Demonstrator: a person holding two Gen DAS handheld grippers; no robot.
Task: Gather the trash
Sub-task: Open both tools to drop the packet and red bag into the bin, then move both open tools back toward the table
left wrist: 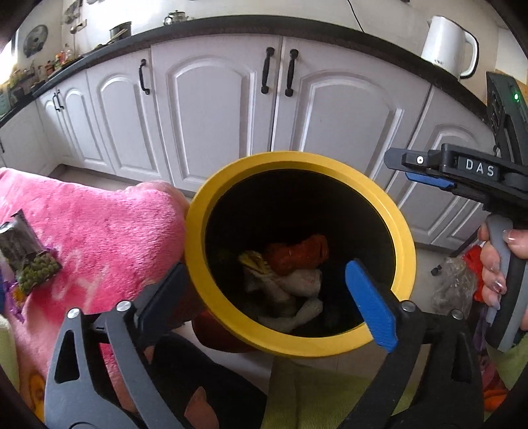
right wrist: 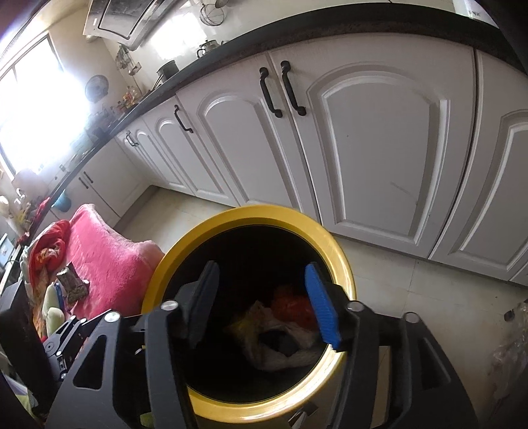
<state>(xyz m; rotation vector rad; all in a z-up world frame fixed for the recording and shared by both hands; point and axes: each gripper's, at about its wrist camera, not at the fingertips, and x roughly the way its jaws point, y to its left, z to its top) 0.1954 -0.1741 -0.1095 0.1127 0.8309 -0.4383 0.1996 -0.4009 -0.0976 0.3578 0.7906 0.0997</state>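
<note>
Remaining uncollected: thin, crinkly green-pea snack packet (left wrist: 28, 260) on pink fleece blanket's (left wrist: 109, 227) left edge, beside yellow-rimmed black bin (left wrist: 401, 237). Light, slippery; pinch crimped end. Left gripper (left wrist: 267, 297), right gripper (right wrist: 264, 303) spread, empty.

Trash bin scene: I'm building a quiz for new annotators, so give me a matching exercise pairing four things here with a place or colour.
Things:
1. bin rim
2. kettle
3. snack packet
4. red wrapper

Descriptions:
A. lying on the pink blanket
B. yellow
C. inside the bin
D. white, standing on the dark counter

Pairs: 1-B, 2-D, 3-A, 4-C
</note>
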